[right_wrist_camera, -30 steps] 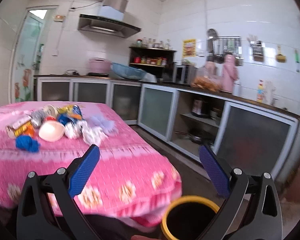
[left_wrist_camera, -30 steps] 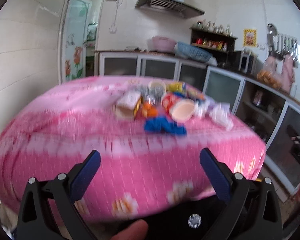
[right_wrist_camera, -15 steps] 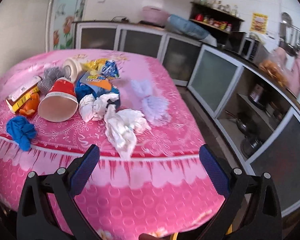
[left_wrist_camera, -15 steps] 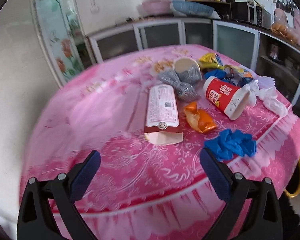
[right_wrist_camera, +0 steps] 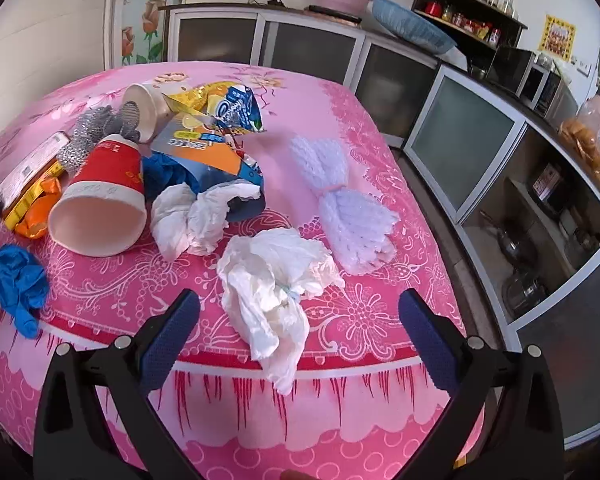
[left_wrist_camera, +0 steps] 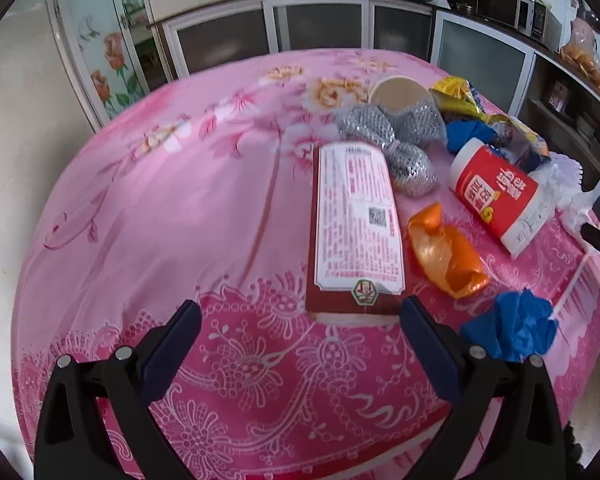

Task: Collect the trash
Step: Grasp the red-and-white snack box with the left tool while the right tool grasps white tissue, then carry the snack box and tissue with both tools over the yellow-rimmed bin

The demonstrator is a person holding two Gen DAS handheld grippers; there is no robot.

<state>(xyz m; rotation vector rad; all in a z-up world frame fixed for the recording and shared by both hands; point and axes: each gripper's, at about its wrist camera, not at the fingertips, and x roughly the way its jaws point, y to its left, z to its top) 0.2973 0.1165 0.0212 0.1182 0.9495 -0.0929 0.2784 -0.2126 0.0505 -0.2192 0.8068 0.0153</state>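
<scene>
Both the left gripper (left_wrist_camera: 300, 320) and right gripper (right_wrist_camera: 299, 308) are held wide, empty. A red carton (left_wrist_camera: 354, 232) lies before the left, crumpled tissue (right_wrist_camera: 272, 284) before the right. The foil snack bag (right_wrist_camera: 216, 136) is half hidden by a red paper cup (right_wrist_camera: 104, 196).

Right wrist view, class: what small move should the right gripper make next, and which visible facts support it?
Probably ease the right gripper forward and down over the crumpled white tissue, then close. It is open and empty, and the tissue lies nearest, straight ahead between its fingers, drooping over the edge of the pink tablecloth, apart from the lavender bundle.
</scene>
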